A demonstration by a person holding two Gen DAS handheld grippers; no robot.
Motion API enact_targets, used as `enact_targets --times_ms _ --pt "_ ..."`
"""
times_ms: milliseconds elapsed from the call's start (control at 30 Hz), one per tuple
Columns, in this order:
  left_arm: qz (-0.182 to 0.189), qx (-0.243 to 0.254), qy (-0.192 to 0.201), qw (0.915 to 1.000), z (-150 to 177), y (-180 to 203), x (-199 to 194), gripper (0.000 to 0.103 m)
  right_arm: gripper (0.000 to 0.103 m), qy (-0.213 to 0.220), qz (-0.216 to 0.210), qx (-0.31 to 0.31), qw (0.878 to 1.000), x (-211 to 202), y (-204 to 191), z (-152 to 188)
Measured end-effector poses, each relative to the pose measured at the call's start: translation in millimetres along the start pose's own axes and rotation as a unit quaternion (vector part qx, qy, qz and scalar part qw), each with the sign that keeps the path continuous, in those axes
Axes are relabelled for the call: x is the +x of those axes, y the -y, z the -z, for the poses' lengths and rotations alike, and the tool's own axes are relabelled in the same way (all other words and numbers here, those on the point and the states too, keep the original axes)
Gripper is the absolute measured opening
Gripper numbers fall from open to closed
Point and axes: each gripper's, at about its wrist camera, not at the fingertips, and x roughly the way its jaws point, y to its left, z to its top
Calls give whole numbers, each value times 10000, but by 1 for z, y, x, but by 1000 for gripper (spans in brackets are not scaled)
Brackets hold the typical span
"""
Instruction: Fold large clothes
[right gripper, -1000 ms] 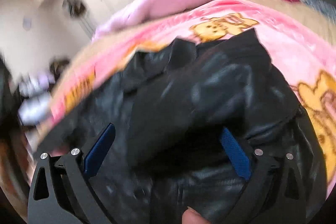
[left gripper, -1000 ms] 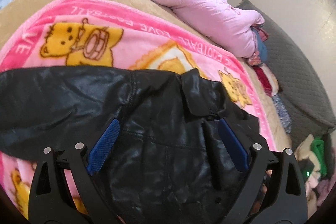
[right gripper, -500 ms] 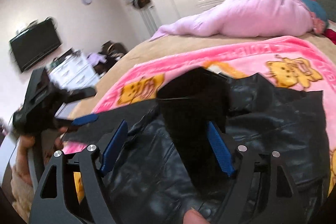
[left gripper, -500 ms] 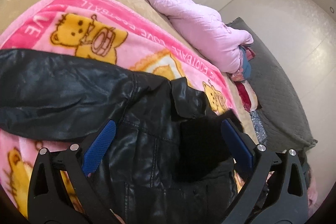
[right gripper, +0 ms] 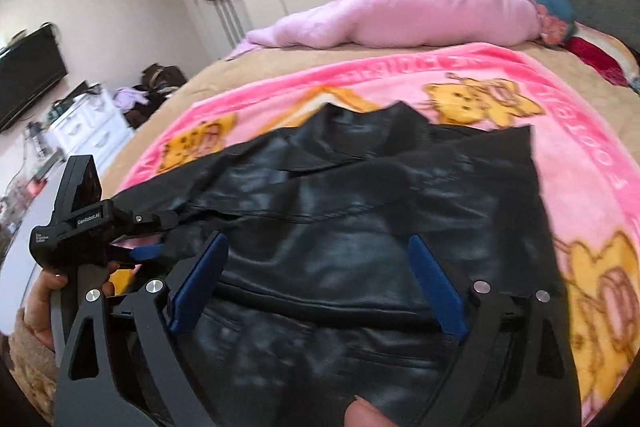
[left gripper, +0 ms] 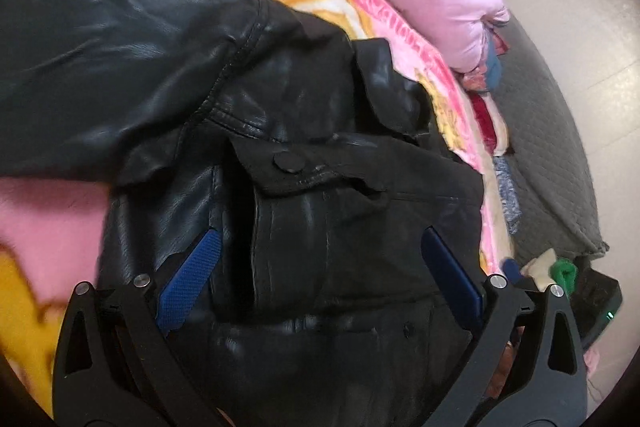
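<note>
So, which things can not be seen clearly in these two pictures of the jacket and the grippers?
- Black jacket hem: left wrist view, cut off by the bottom edge behind the left gripper.
- Jacket's far sleeve: right wrist view, blurred; its end cannot be told.
- Left gripper's jaws in the right wrist view: partly hidden by its own body.
- Clothes pile beside the bed: left wrist view, too small.
- Right gripper: open, nothing pinched.

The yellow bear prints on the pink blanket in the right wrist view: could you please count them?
3 bear prints: one left of the black jacket's collar, one beyond it, one at right. The jacket may hide more.
</note>
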Motion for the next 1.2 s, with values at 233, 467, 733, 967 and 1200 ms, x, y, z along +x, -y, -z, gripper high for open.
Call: enact_targets --times_ms 233,467,733,967,1200 --pt "113 -37 340 9994 -13 5 6 3 91 143 312 336 9988 -23 36 10" --pt "813 1343 1351 9783 -15 91 -69 2 91 303 959 243 9946 -43 69 1" --pt "210 1229 1450 9815 -29 58 -69 2 68 433 1574 262 9862 -39 106 -37" --pt "-130 1041 1030 9891 -15 25 -28 2 35 -91 1372 293 9901 18 125 -69" --pt "-135 1107 1048 9882 -12 23 -23 2 23 -839 1710 197 9815 90 140 -64"
